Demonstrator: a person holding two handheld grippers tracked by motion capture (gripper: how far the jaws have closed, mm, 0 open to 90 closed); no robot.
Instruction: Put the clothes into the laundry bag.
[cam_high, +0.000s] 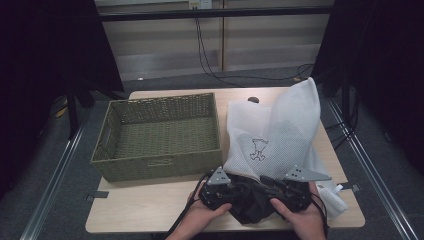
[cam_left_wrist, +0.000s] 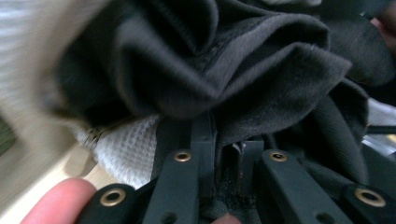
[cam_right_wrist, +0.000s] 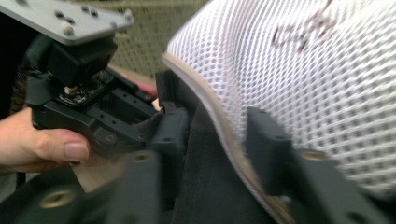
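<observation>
At the bottom centre of the high view, the left gripper (cam_high: 225, 192) is clamped on a fold of the crumpled black cloth garment (cam_high: 250, 200), while the right gripper (cam_high: 280, 192) stands apart astride the beige-trimmed rim of the white mesh laundry bag (cam_high: 280, 130). With that rim unpinched, the mouth could sag shut and the garment bunch outside. Farther back, at left, the woven green basket (cam_high: 157, 165) sits clear.

Your grippers (cam_high: 218, 191) (cam_high: 289, 192): black bodies, grey top plates, brass-coloured rivets. Garment (cam_high: 248, 199) at the tabletop's near edge: plain black. Mesh bag (cam_high: 280, 132) on the right side: white, fine hole pattern, small dark printed figure, beige trim. Woven basket (cam_high: 159, 165) on the left: olive green. Tabletop (cam_high: 145, 210): pale wood grain.
</observation>
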